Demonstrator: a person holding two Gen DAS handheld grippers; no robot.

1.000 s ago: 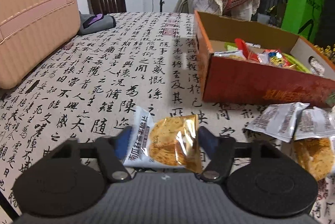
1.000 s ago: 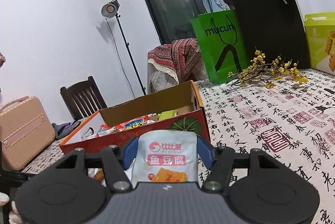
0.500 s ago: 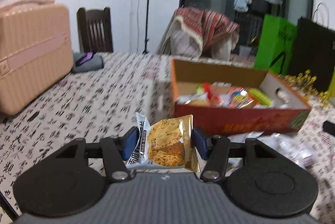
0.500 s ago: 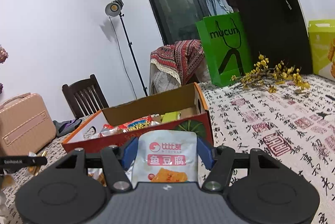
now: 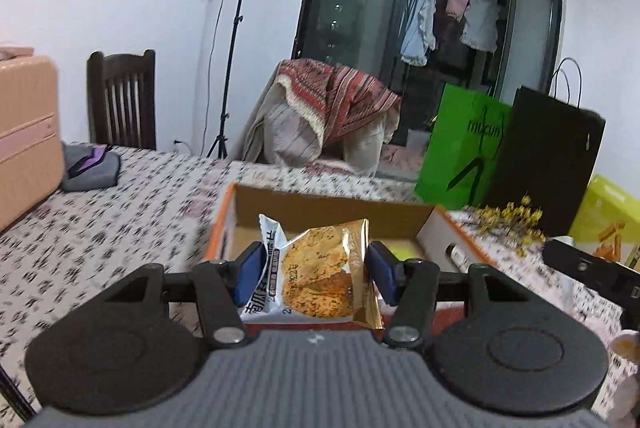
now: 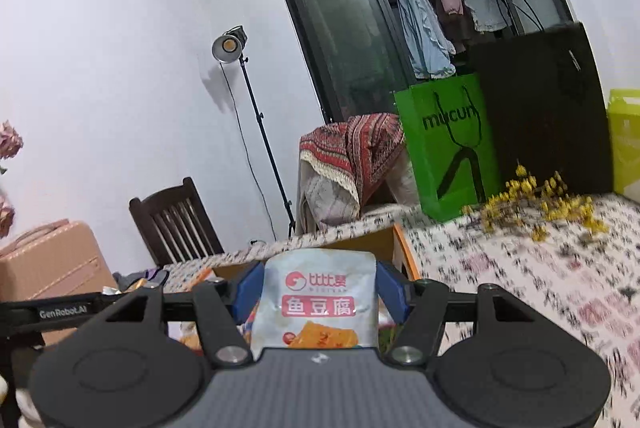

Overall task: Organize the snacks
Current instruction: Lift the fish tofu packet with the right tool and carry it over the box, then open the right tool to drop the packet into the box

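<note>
The open orange cardboard box [image 5: 332, 216] is now sitting straight ahead of the left gripper [image 5: 314, 268], no longer off to the right, so a drop looks close. Its blue pads are clamping the gold-and-white cracker packet [image 5: 320, 272] above the box's near wall. Only the right view is showing the right gripper [image 6: 318, 294] squeezing a white fish-tofu pouch [image 6: 318, 302], with the left tool's bar at far left.
</note>
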